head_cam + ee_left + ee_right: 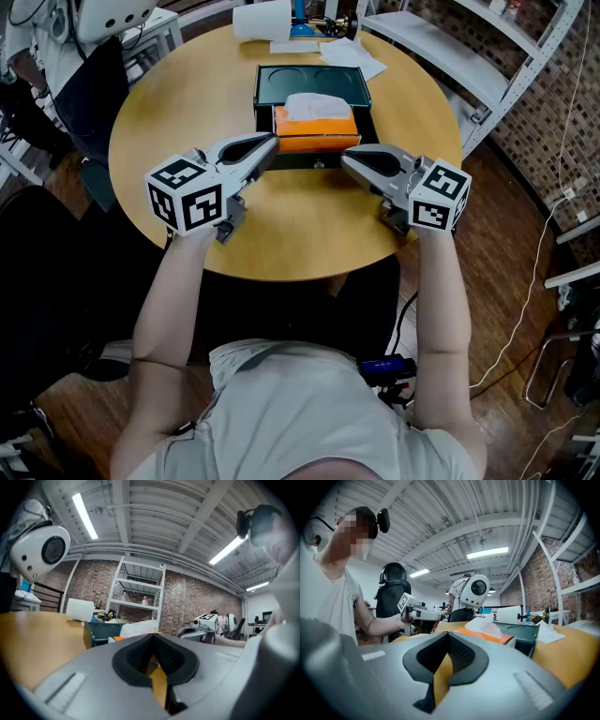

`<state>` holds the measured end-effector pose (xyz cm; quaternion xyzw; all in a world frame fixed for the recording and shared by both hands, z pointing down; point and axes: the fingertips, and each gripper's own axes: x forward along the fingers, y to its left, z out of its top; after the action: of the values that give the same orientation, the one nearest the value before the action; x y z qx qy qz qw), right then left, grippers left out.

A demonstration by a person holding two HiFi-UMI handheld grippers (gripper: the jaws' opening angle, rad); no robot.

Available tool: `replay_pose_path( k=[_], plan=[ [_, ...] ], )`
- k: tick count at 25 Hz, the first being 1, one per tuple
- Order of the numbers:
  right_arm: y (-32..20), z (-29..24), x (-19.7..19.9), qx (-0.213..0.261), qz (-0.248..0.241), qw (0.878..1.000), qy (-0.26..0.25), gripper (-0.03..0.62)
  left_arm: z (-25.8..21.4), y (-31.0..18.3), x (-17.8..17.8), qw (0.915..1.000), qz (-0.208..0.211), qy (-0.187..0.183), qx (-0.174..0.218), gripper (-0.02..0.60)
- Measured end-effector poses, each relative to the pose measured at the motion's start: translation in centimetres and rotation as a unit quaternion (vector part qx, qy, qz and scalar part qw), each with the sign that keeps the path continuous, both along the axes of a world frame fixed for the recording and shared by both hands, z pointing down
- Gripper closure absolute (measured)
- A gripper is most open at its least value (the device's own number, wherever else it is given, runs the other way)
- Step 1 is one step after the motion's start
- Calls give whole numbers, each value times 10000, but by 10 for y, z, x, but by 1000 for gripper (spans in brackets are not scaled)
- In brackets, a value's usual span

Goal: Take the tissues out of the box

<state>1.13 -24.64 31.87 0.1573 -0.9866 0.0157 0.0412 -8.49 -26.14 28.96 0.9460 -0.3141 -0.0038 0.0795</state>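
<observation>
An orange tissue box [316,131] stands in a dark green tray [281,80] at the middle of the round wooden table, with a white tissue [316,106] poking up from its top. My left gripper [271,142] is shut and empty, its tips just left of the box's front corner. My right gripper [346,160] is shut and empty too, a little in front of the box's right corner. In the right gripper view the box [487,635] and tissue [485,626] lie just beyond my shut right gripper [447,638]. The left gripper view shows the tissue [138,627] past my shut left gripper [151,639].
A paper roll [262,21] and loose white sheets [349,56] lie at the table's far edge. A white metal shelf unit [487,56] stands to the right, a dark chair [89,94] to the left. Cables run over the wooden floor [534,281] at the right.
</observation>
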Motion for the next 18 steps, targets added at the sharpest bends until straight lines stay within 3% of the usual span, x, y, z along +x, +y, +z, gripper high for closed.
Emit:
replay_pose_path(
  k=[4,8,12,14,18],
  plan=[
    [-19,-9,20,200,515,9976,423,578,-18,-22,-15,9962,-461,-712,186,581],
    [-32,-7,31,321,855,9917,906,530,-19,-28,-7,9854,-370,-1630,316,581],
    [-50,-4,38,183,1106,9867,1176,462,-8,-33,5,9758,-193,-2166,221,580],
    [-56,-1,38,135,1154,9835,1387,404,-1,-34,8,9735,-96,-2282,132,545],
    [-63,7,39,0,1200,9798,1600,379,15,-36,14,9664,68,-2560,-213,436]
  ],
)
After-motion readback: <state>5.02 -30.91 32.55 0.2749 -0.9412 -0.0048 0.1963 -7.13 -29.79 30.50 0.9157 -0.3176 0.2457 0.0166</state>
